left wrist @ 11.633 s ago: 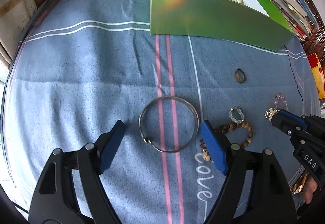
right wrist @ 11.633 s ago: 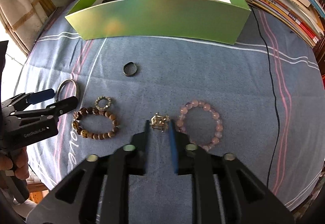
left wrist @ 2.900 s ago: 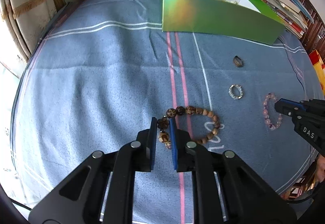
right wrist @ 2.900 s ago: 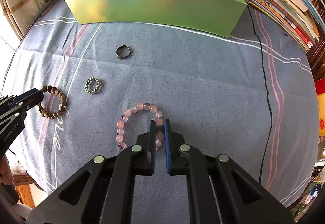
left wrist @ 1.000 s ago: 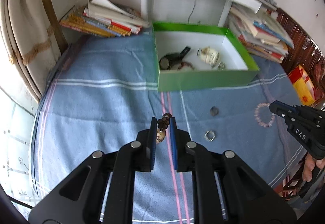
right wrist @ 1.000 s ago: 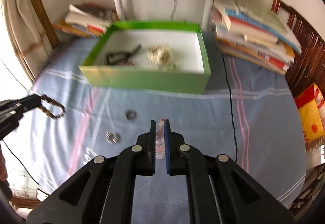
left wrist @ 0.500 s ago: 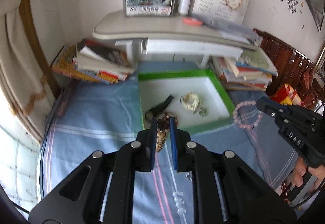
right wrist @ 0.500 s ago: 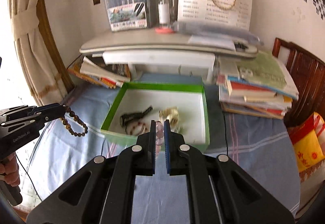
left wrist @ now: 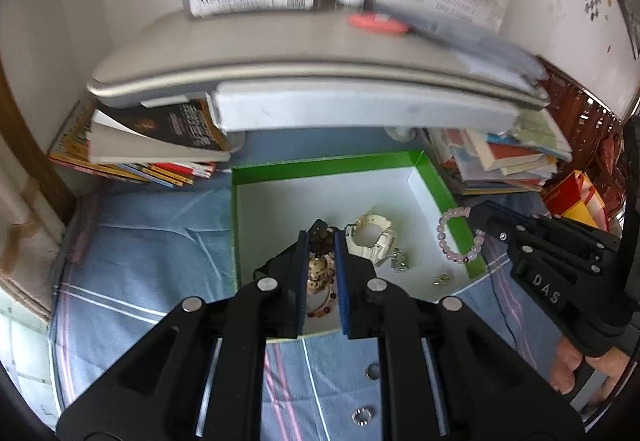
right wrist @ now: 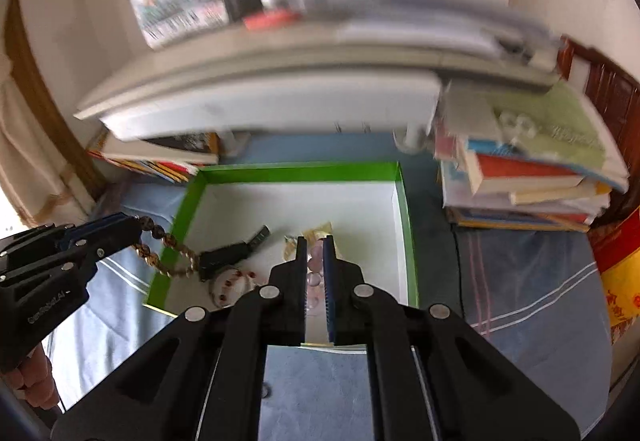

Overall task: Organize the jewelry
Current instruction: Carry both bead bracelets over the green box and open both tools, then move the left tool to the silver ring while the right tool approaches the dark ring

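The wooden bead bracelet (right wrist: 166,249) hangs from the left gripper (left wrist: 321,246), whose jaws are clamped on its beads, above the near left part of the green box (left wrist: 436,183). The pink bead bracelet (left wrist: 460,235) hangs likewise from the right gripper (right wrist: 315,255), jaws pinched on it, over the box's right side.

The step in hand looks like the carry-and-drop: both bracelets are held over the box and not yet released. The next move probably calls for lowering each one inside the walls and then parting the jaws, taking care that the pink loop, which hangs across the right wall in the left wrist view, falls inside rather than outside.

In the box lie a cream bracelet (left wrist: 372,235), a black watch (right wrist: 232,247) and small trinkets (left wrist: 400,261).

The left wrist view alone shows a dark ring (left wrist: 374,371) and a sparkly ring (left wrist: 362,416) waiting on the blue-clothed surface (left wrist: 140,241). The right wrist view alone shows the wooden loop's full hang and its nearness to the box's left wall.
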A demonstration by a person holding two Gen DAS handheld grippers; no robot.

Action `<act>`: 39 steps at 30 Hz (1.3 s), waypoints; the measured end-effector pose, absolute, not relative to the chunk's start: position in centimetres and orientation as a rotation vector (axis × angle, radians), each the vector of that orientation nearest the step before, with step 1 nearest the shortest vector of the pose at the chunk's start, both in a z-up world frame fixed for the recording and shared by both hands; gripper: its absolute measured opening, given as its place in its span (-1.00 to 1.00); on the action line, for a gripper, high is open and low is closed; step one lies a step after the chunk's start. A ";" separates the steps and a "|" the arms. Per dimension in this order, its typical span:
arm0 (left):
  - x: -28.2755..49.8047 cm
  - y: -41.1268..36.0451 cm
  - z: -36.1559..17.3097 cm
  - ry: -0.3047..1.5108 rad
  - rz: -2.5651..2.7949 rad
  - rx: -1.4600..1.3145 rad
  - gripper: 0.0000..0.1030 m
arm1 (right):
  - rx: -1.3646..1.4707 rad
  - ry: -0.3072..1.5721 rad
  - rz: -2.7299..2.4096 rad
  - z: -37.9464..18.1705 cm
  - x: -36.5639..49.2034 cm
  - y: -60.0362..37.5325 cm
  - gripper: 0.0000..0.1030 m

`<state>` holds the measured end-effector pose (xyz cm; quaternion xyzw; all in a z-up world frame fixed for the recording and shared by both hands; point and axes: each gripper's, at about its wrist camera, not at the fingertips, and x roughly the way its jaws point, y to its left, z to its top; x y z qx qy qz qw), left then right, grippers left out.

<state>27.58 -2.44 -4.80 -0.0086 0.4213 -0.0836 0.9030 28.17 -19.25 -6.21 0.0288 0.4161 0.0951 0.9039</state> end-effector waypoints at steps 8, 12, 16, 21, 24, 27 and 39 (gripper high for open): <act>31.2 -2.6 -9.6 0.980 -0.152 -0.010 -0.70 | 0.046 0.984 0.172 -11.4 30.7 -19.3 -0.83; 31.3 -2.0 -10.0 0.981 -0.116 -0.019 0.14 | 0.060 0.979 0.152 -11.2 30.1 -20.0 -0.04; 29.0 -1.3 -9.0 0.957 -0.121 0.005 0.16 | 0.082 0.941 0.193 -9.3 27.3 -20.6 -0.04; 22.9 -0.6 -11.0 0.997 -0.184 0.072 0.32 | 0.014 1.008 0.350 -10.8 22.2 -18.9 -0.04; 20.6 0.0 -14.2 1.097 -0.189 0.084 0.33 | -0.043 1.112 0.392 -14.7 20.8 -17.0 -0.04; 18.5 0.4 -16.7 1.180 -0.174 0.064 0.33 | -0.045 1.178 0.414 -17.5 20.7 -15.3 -0.04; 16.0 0.4 -17.4 1.213 -0.178 0.057 0.40 | -0.139 1.212 0.383 -20.1 21.2 -12.1 -0.63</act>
